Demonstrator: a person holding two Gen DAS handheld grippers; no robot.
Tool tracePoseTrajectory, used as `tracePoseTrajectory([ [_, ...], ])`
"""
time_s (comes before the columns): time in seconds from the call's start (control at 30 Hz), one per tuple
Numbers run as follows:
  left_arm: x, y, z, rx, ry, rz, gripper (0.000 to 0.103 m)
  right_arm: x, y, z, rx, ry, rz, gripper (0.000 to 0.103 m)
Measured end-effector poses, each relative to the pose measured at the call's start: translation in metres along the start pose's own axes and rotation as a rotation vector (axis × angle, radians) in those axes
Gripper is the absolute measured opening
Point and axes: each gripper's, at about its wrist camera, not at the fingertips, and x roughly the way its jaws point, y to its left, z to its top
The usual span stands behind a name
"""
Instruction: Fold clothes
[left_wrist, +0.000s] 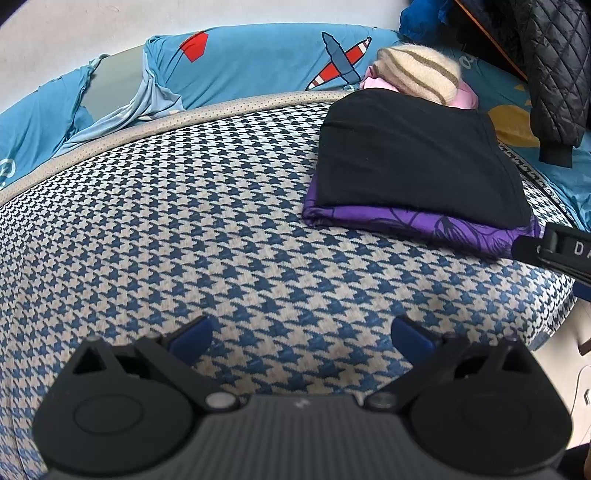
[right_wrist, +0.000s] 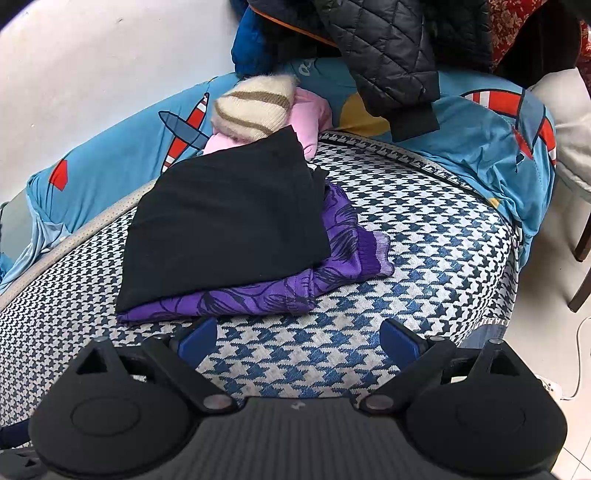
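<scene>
A folded black garment (left_wrist: 413, 158) (right_wrist: 229, 218) lies on top of a folded purple patterned garment (left_wrist: 424, 225) (right_wrist: 258, 295) on the houndstooth cushion (left_wrist: 184, 229) (right_wrist: 424, 236). Behind the stack sit a cream striped knit piece (left_wrist: 417, 72) (right_wrist: 255, 105) and a pink garment (left_wrist: 465, 96) (right_wrist: 312, 110). My left gripper (left_wrist: 301, 339) is open over bare cushion, left of and nearer than the stack, holding nothing. My right gripper (right_wrist: 299, 339) is open just in front of the purple garment's near edge, empty. The right gripper's body (left_wrist: 561, 251) shows at the right edge of the left wrist view.
A blue airplane-print sheet (left_wrist: 258, 62) (right_wrist: 480, 122) covers the area behind the cushion. A black quilted jacket (left_wrist: 554, 66) (right_wrist: 391, 48) hangs at the back right. A white wall (right_wrist: 110, 55) is behind. Floor, chair legs (right_wrist: 581, 266) and a white cable (right_wrist: 580, 358) lie to the right.
</scene>
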Motion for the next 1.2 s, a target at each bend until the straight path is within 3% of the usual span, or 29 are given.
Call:
tracePoseTrajectory([
  [1.2,0.0011,0.0003,-0.0029,-0.001,0.017,-0.011,0.103,0.0018,0.0017,-0.0014,-0.011,0.002,0.003,0.095],
])
